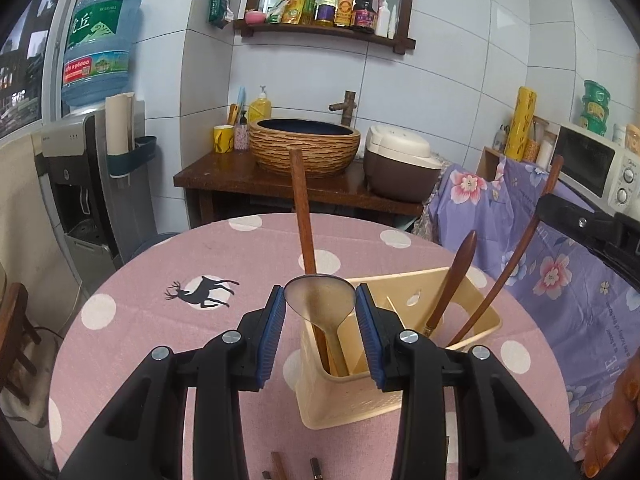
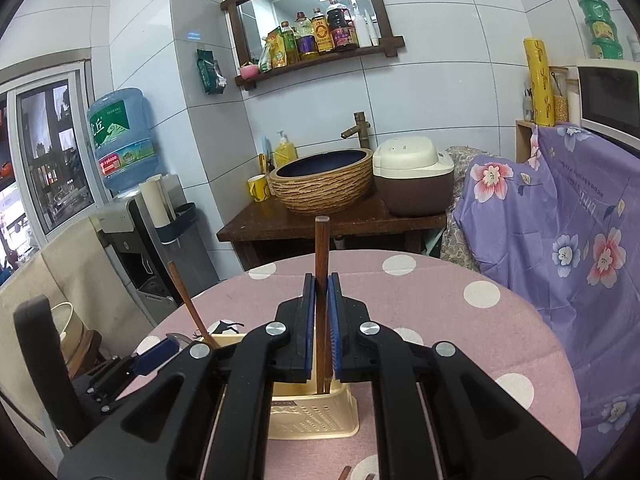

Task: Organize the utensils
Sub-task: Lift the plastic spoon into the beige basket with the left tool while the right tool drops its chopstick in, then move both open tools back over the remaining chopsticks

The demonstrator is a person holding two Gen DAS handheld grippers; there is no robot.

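— Pink, dotted cloth covers our round surface [image 1: 168, 248], and the cream utensil holder [image 1: 344, 396] stands on it just ahead of us. Where do our claws stand?

— Our left claw [image 1: 320, 312] is partly spread, its blue pads on either side of the metal spoon's bowl [image 1: 320, 296]; we can't tell whether they press it. The spoon's handle reaches down into the near compartment, beside a wooden handle [image 1: 302, 216]. Our right claw [image 2: 320, 320] is clamped narrow on a pair of wooden chopsticks [image 2: 322, 248], upright, tips inside the holder.

— How will they handle?

— We judge the chopsticks light, stiff and a bit slick; gripped mid-length, they may pivot if we tilt. The spoon looks thin, rigid, smooth metal. Its rounded bowl gives poor purchase, so we'd rather take its neck or handle.

— And the holder?

— Light plastic, probably; it may tip if pushed.
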